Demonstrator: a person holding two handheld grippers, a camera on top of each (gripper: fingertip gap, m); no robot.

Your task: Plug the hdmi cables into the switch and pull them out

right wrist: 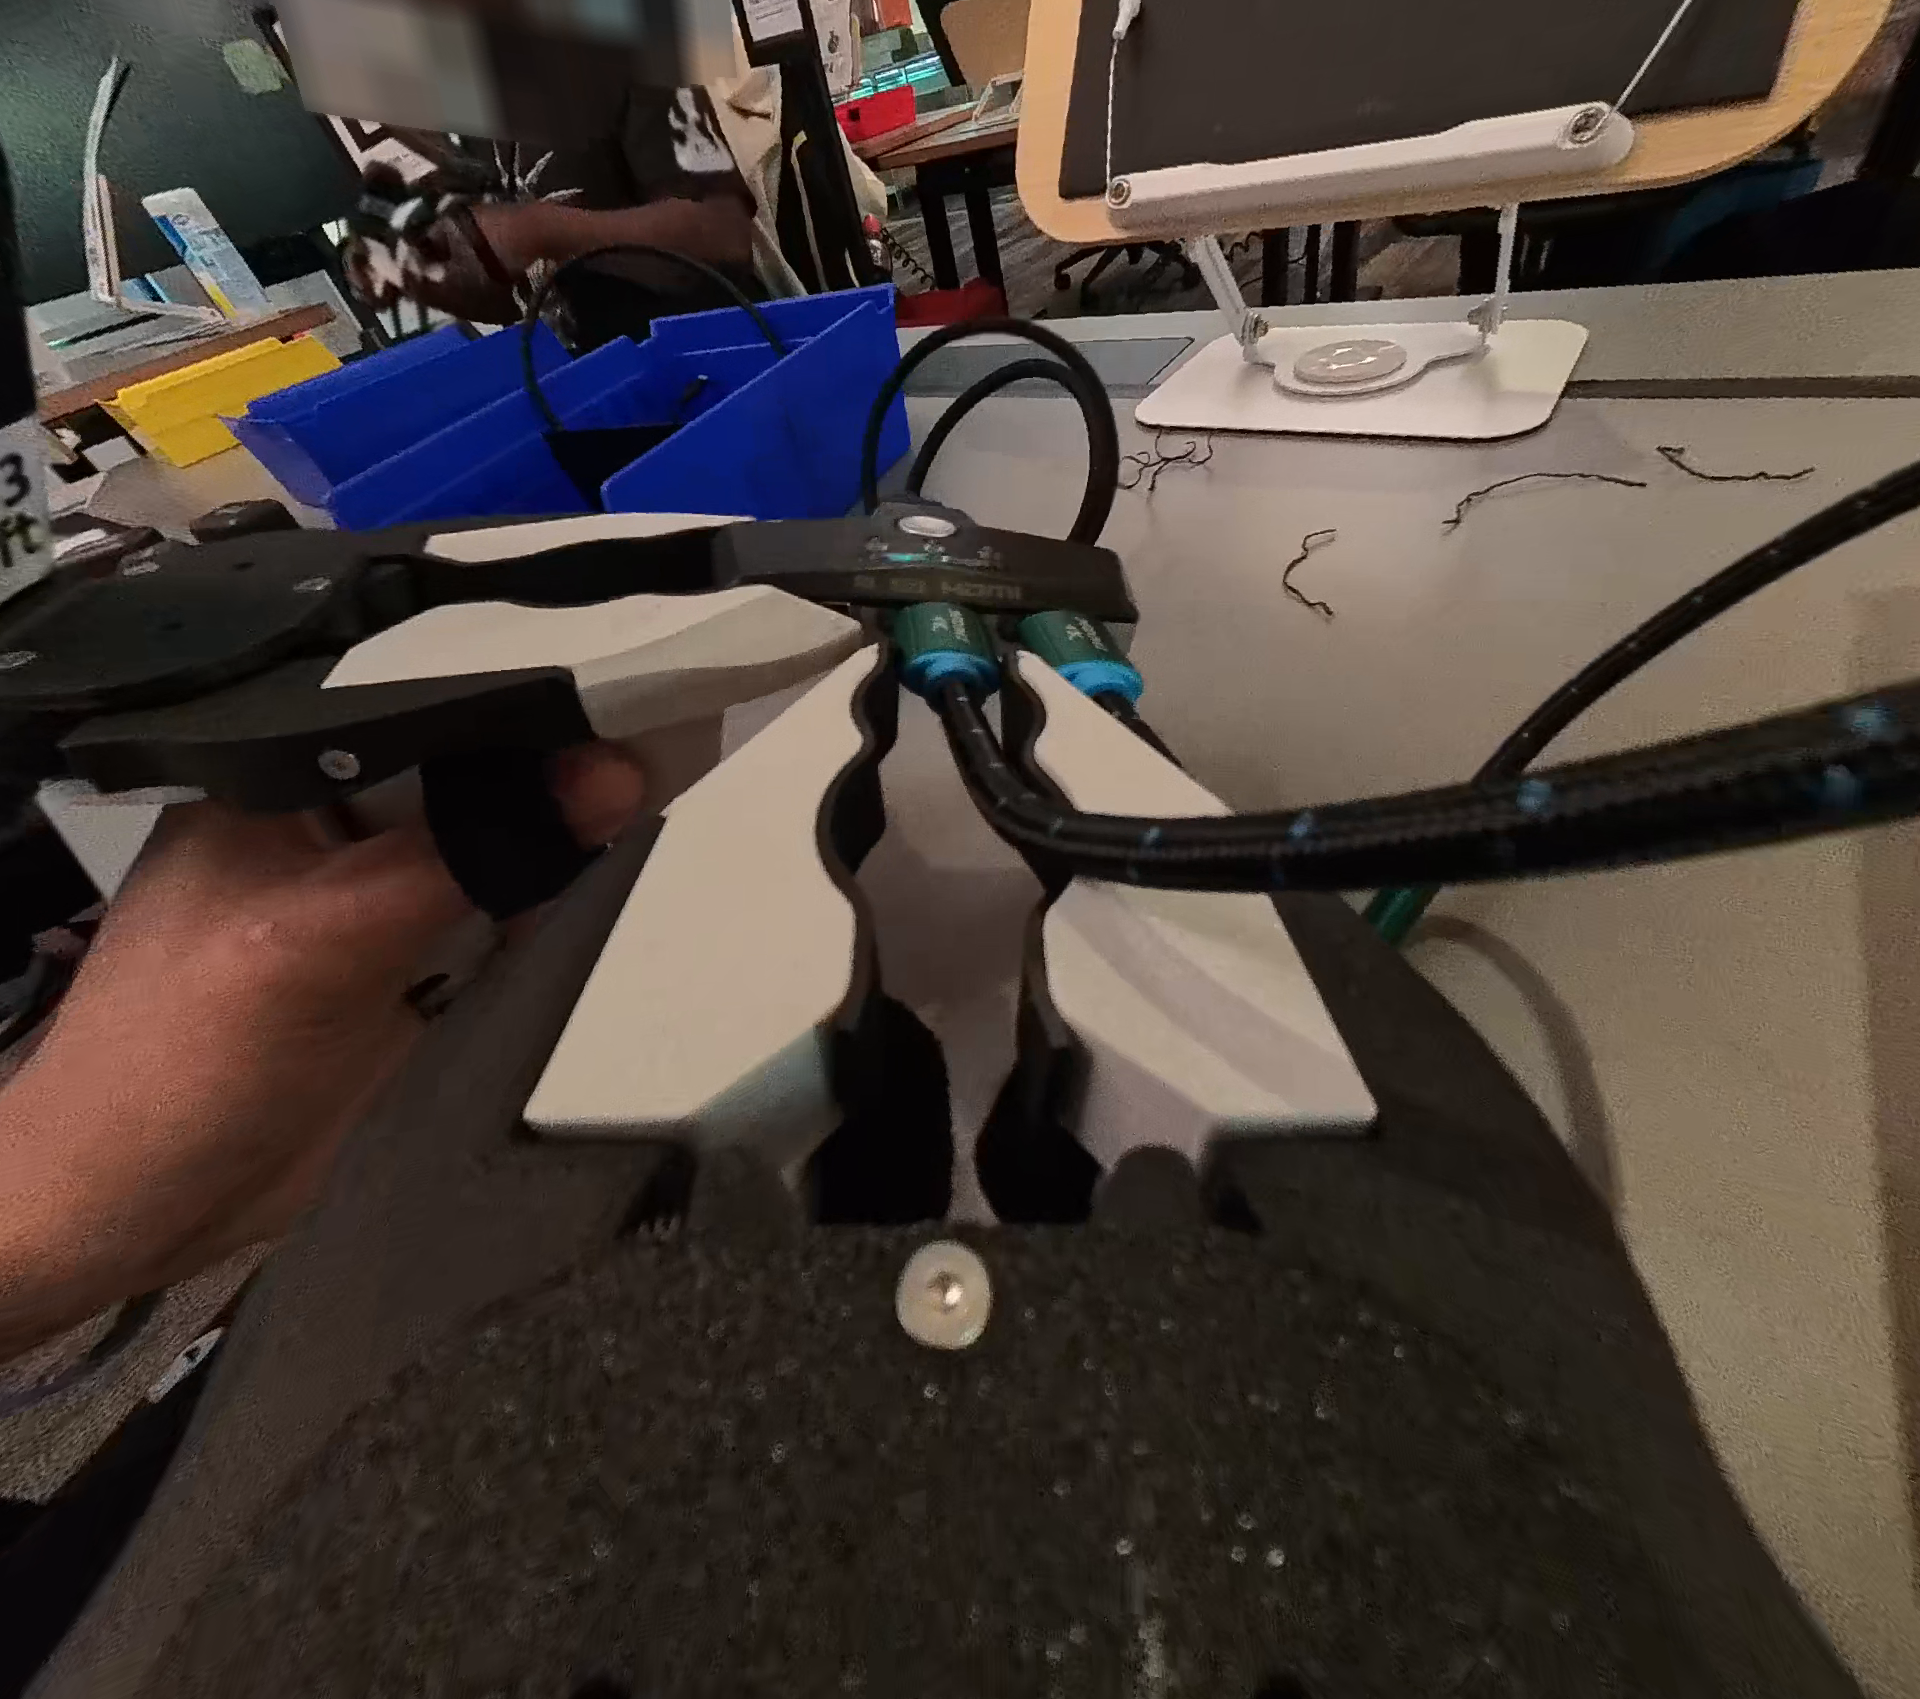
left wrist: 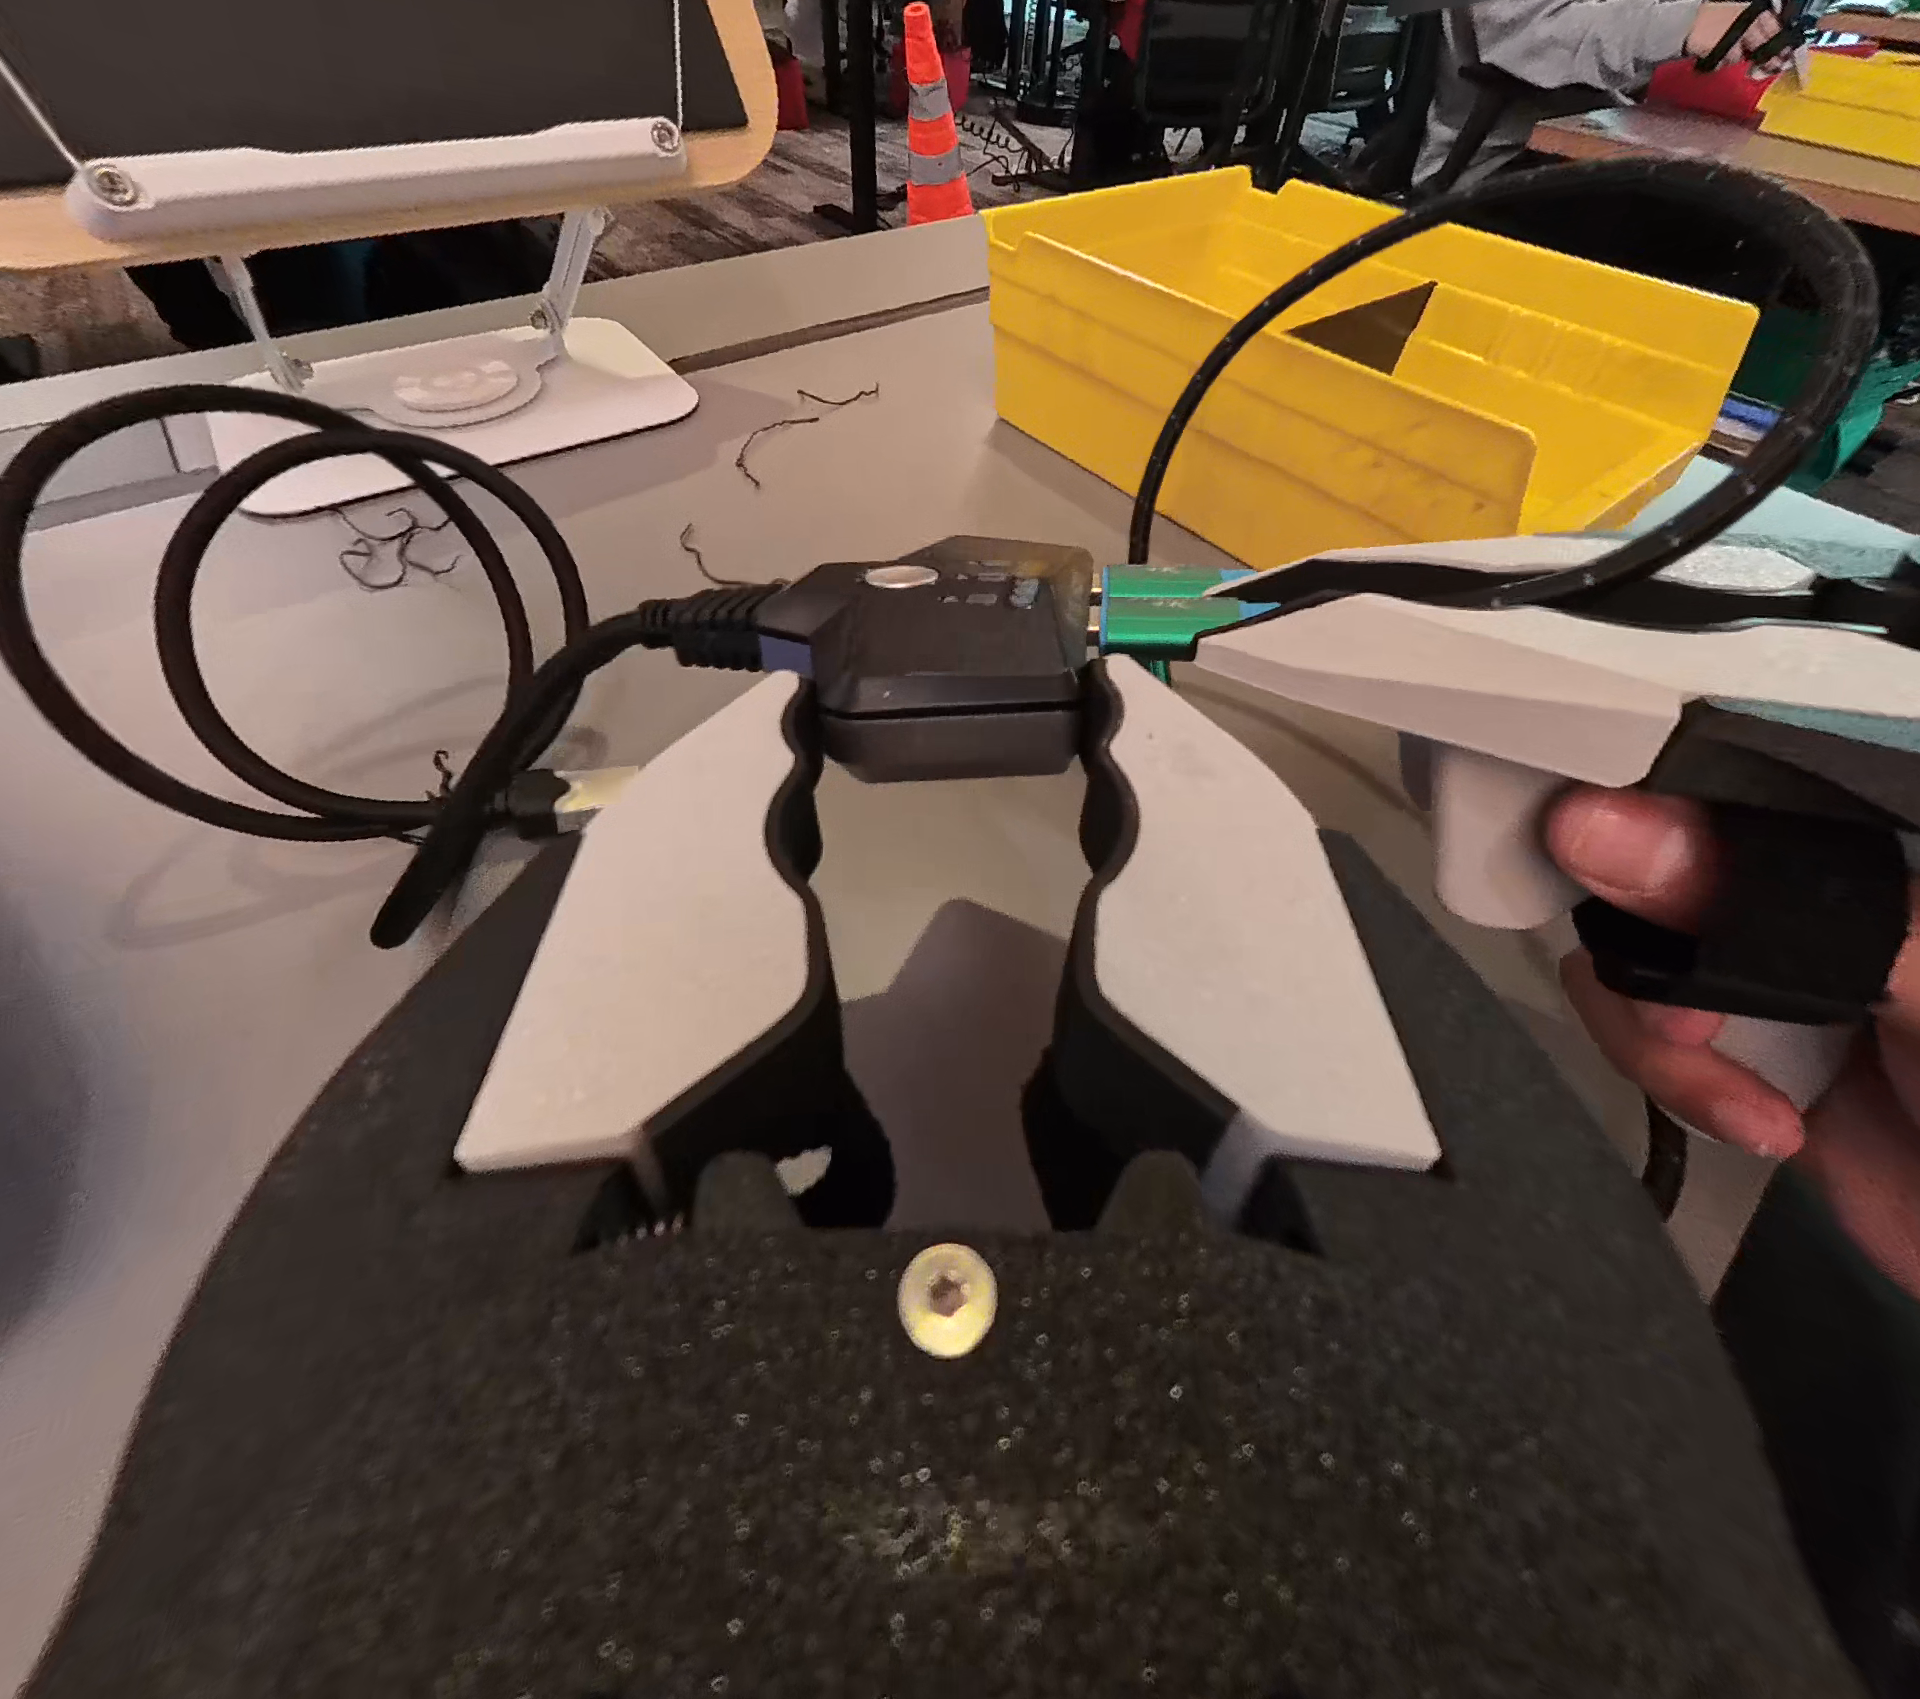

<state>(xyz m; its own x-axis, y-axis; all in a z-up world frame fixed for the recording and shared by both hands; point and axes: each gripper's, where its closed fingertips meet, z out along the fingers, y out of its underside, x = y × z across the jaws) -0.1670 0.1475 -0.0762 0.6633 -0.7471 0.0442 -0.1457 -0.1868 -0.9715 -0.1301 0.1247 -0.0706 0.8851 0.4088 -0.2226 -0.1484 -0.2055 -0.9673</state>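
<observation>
Two green plugs (right wrist: 961, 641) were seated in the switch (left wrist: 951, 662) at frame centre, lifted off the worktop (left wrist: 312, 714). The light, rigid switch was clamped by the left tongs (left wrist: 948, 714); one plug's stiff cable (right wrist: 982, 756) was pinched by the right tongs (right wrist: 951, 714). The hard plug shell was judged the better hold.

Switch (left wrist: 951, 662) between left gripper (left wrist: 948, 693) jaws

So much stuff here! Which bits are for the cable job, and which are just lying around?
In use: switch; two green plugs; left hand-held gripper, right hand-held gripper.

Lying about: yellow bin; blue bin; tablet stand; loose threads; traffic cone.
</observation>
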